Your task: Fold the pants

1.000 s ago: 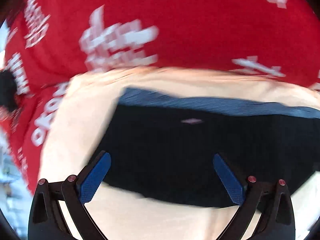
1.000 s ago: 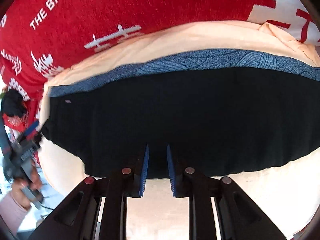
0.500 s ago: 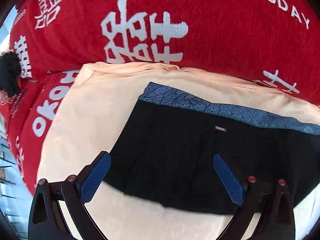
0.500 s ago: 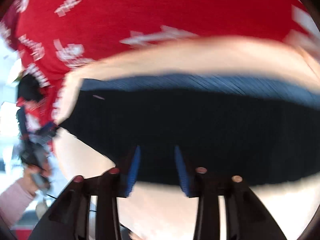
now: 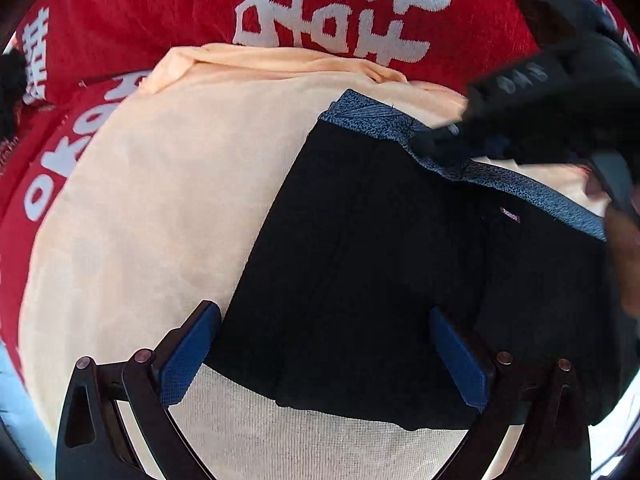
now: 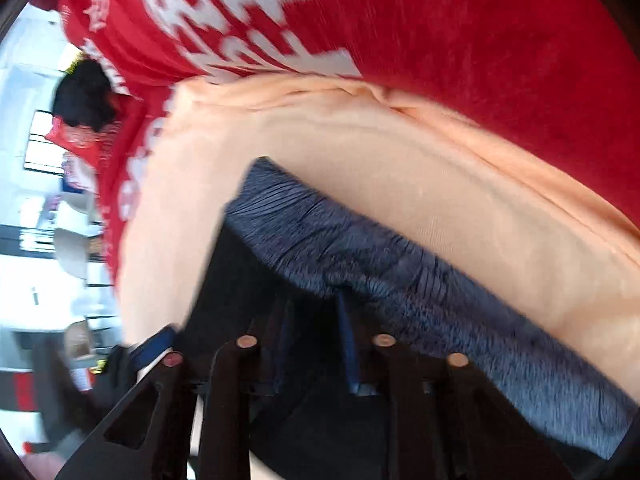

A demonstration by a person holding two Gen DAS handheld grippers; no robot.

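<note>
Black pants [image 5: 360,264] with a blue-grey patterned waistband [image 5: 372,120] lie folded on a peach cloth [image 5: 160,200]. My left gripper [image 5: 324,356] is open, its blue pads straddling the pants' near edge just above the fabric. My right gripper [image 6: 316,332] is at the waistband [image 6: 360,256]; its blue pads stand a little apart with the band's edge bunched between them. In the left wrist view the right gripper [image 5: 452,144] reaches in from the upper right and presses on the waistband. The right wrist view is blurred.
A red blanket with white lettering [image 5: 320,12] lies under and behind the peach cloth. A dark object [image 6: 84,96] sits on the blanket at the far left. A bright room with furniture shows past the left edge [image 6: 40,200].
The right gripper has moved from the pants' near hem up to the waistband and opened slightly. The left gripper has shifted left along the near edge and stayed open.
</note>
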